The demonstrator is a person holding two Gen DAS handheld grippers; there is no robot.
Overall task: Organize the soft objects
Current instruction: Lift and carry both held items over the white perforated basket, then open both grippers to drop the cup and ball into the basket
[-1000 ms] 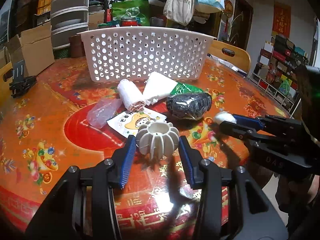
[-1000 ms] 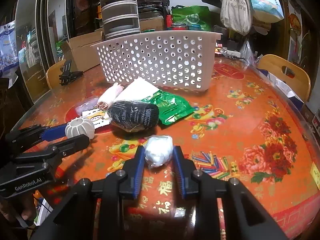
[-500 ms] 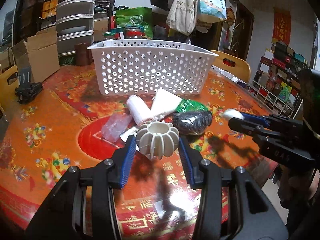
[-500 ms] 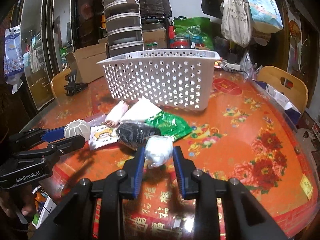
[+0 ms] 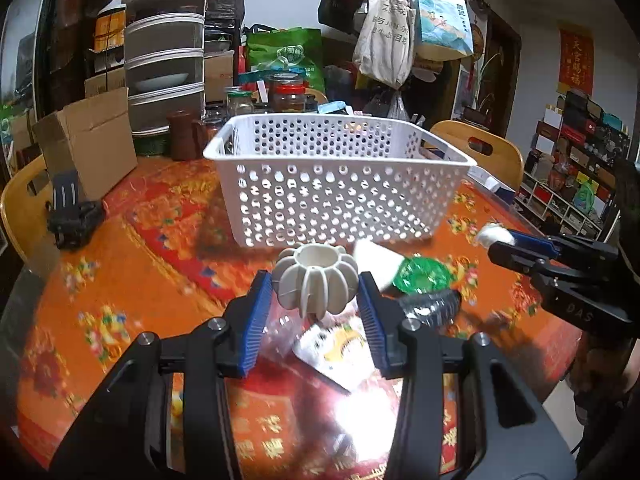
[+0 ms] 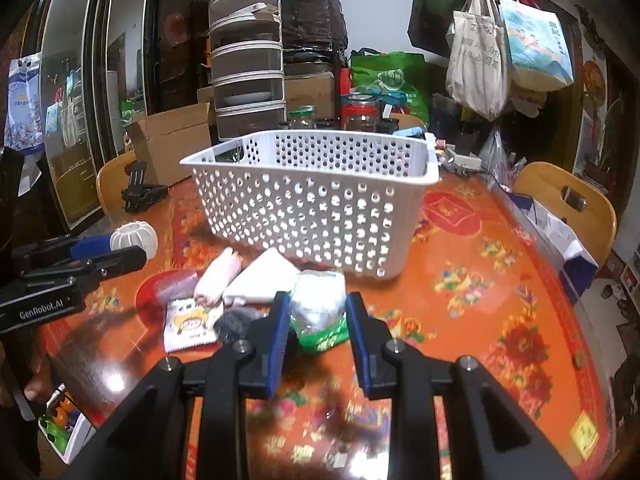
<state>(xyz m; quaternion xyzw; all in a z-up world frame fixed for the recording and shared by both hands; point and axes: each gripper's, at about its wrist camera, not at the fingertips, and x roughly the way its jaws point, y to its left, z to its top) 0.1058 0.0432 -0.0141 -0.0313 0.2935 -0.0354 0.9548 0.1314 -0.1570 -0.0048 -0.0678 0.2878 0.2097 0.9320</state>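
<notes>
My left gripper (image 5: 316, 300) is shut on a cream ribbed pumpkin-shaped squishy (image 5: 318, 280) and holds it above the table, in front of the white perforated basket (image 5: 340, 200). My right gripper (image 6: 318, 320) is shut on a white soft ball (image 6: 318, 300), also lifted; it shows in the left wrist view (image 5: 490, 236). The basket (image 6: 316, 208) stands at the table's middle. On the table lie a white roll (image 6: 218, 280), a white folded packet (image 6: 260, 280), a green packet (image 6: 324, 338), a black mesh bundle (image 5: 432, 306) and a cartoon sachet (image 6: 188, 326).
The round table has an orange-red patterned cloth (image 6: 480, 300). A cardboard box (image 5: 92, 144), jars and stacked containers (image 5: 164, 60) stand behind the basket. A black clamp (image 5: 72, 216) lies at the left. Wooden chairs (image 6: 568, 200) stand around the table.
Both grippers have risen with their objects and moved toward the basket. The pumpkin squishy and the white ball were on or near the table a second ago and are now well above it.
</notes>
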